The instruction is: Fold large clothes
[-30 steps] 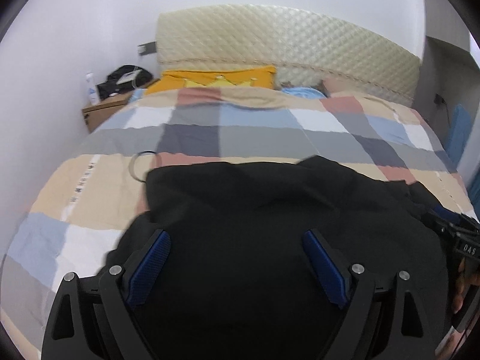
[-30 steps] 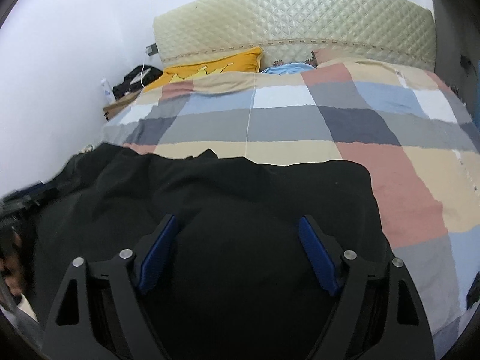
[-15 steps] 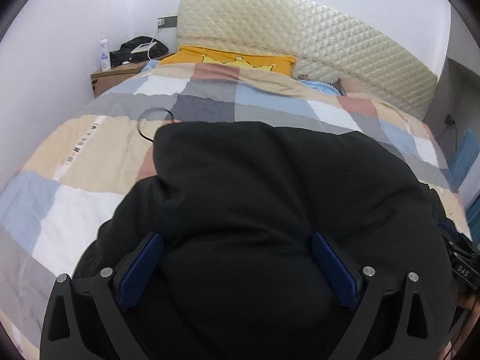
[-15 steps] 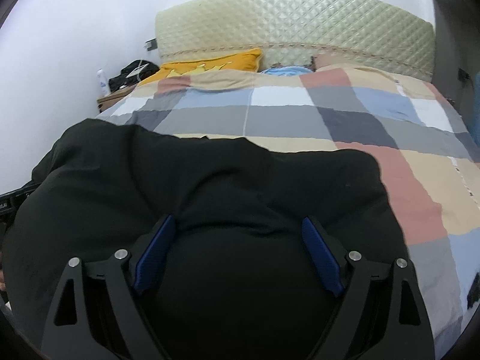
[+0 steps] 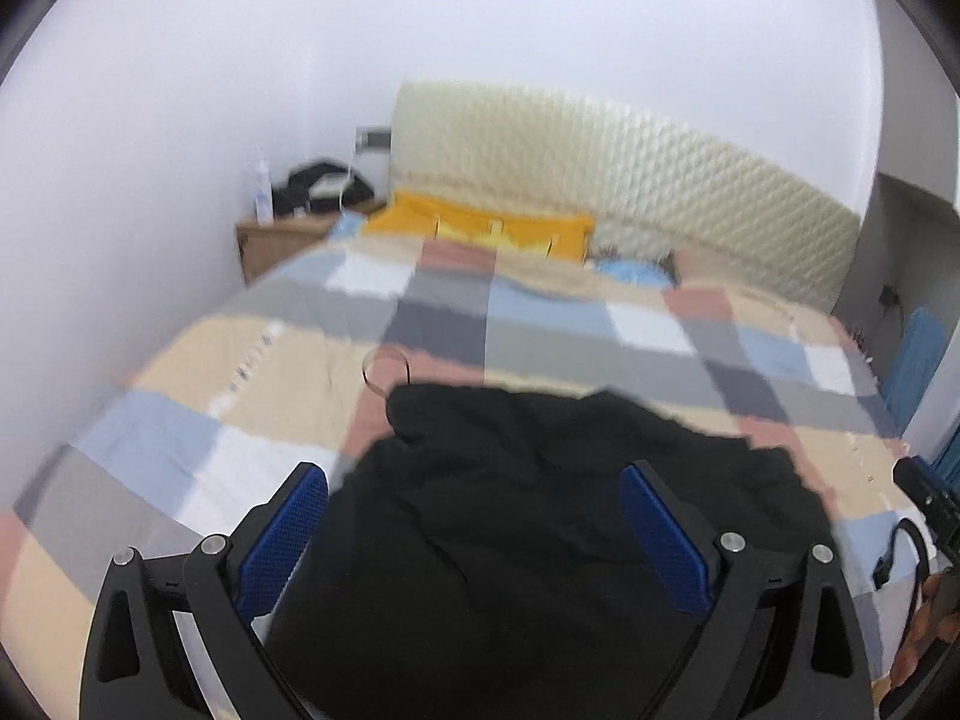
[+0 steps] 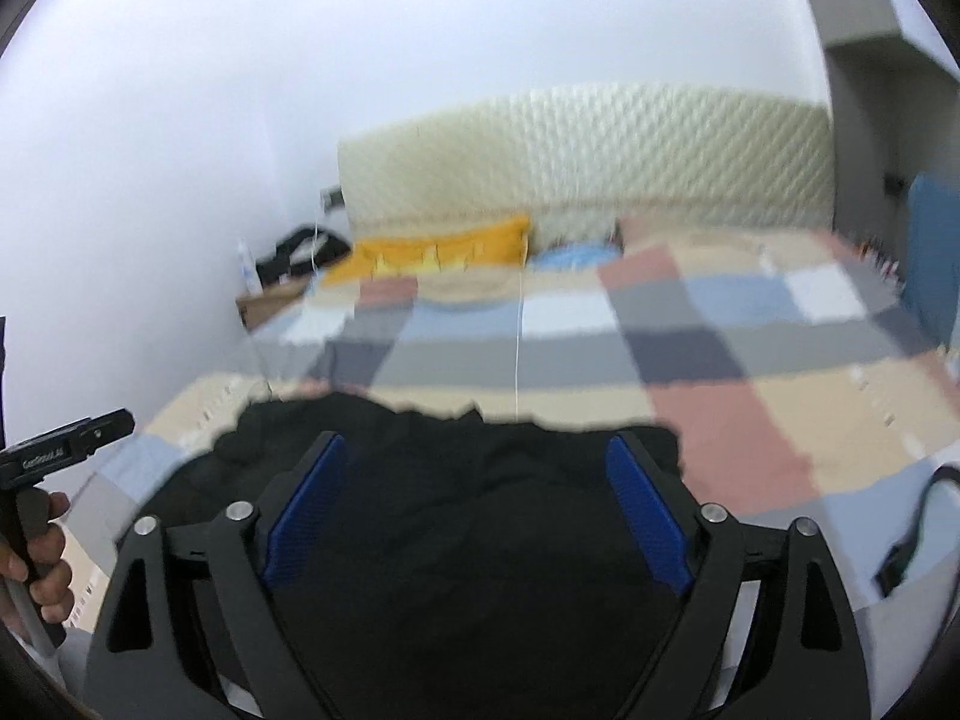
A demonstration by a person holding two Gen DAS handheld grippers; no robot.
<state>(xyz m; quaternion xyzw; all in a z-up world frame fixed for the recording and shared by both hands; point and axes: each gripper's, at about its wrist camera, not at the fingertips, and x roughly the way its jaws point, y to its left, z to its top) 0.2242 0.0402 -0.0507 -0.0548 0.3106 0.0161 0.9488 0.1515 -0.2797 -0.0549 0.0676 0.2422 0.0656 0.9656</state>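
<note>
Garment (image 5: 540,510): I see black cloth, rumpled, on the checked bedspread (image 5: 540,324).
Left gripper (image 5: 474,531): fingers spread.
Right gripper (image 6: 477,507): fingers spread.

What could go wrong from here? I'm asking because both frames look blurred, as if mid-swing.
1. The left gripper and right gripper both stand wide open over the black fabric garment, gripping nothing; a fold may slump on the patchwork checked bedspread.
2. A thin dark wire loop lies at the garment's far left corner and could get dragged or folded in.
3. Black cloth shows few edges, so the next grasp may miss a hem.
</note>
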